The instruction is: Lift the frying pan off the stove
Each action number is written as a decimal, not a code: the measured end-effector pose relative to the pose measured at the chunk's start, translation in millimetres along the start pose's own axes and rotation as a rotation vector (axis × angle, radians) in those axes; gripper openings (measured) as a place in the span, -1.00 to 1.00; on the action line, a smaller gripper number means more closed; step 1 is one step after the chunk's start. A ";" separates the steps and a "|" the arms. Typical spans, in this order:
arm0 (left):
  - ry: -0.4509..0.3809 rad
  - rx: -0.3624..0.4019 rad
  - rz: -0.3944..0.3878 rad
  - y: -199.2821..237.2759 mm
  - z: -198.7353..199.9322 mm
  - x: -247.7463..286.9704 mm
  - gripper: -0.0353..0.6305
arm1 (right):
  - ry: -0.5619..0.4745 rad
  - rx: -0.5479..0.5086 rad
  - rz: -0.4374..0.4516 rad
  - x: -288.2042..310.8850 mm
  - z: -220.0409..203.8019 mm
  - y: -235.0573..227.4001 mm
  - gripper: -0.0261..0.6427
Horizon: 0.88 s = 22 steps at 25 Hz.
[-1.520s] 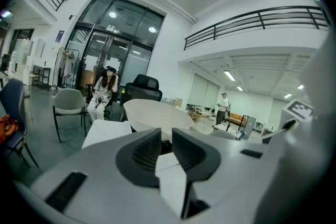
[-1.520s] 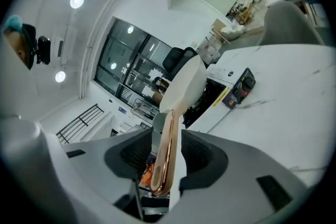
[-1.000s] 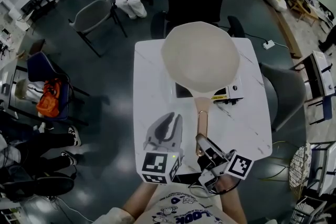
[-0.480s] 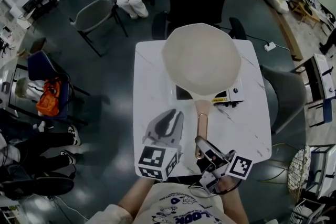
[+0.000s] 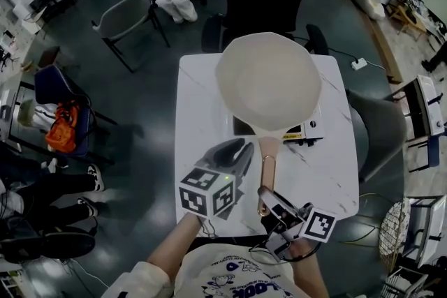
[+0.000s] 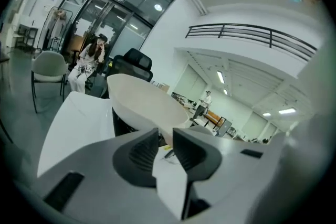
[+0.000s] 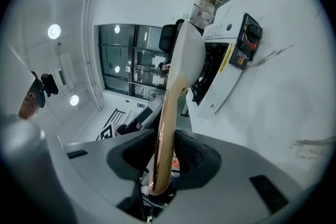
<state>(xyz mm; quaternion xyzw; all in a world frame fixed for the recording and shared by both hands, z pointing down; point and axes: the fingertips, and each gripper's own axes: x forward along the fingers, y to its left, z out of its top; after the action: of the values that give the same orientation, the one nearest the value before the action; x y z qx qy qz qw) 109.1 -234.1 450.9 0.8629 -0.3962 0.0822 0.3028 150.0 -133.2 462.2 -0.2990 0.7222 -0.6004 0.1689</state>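
Frying pan: on stove, far centre of table. Right gripper: near edge; only its own view shows pads clamped on pan handle. Left gripper: closed, empty, left of handle.

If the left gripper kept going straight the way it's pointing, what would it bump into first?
Probably the frying pan's rounded side, or the stove just under it; depth is hard to judge.
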 end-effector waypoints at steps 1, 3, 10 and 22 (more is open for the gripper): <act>0.009 -0.025 -0.014 0.7 -0.1 3.2 -0.69 | 0.001 0.001 0.001 0.2 -0.2 0.3 -0.55; 0.026 -0.073 -0.046 0.4 -1.4 8.8 -0.68 | 0.004 0.000 0.003 0.1 -1.1 0.0 -0.55; 0.070 -0.311 -0.177 -5.5 -4.5 25.4 -0.47 | 0.012 -0.005 -0.003 -0.9 -0.4 0.8 -0.55; 0.105 -0.537 -0.291 -8.6 -7.4 54.1 -0.30 | 0.018 -0.009 0.002 -1.3 -0.7 1.4 -0.55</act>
<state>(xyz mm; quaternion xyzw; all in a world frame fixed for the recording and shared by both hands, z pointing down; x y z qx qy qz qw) 152.5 -259.7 473.6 0.7943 -0.2598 -0.0253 0.5486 150.2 -131.7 460.9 -0.2937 0.7267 -0.5997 0.1613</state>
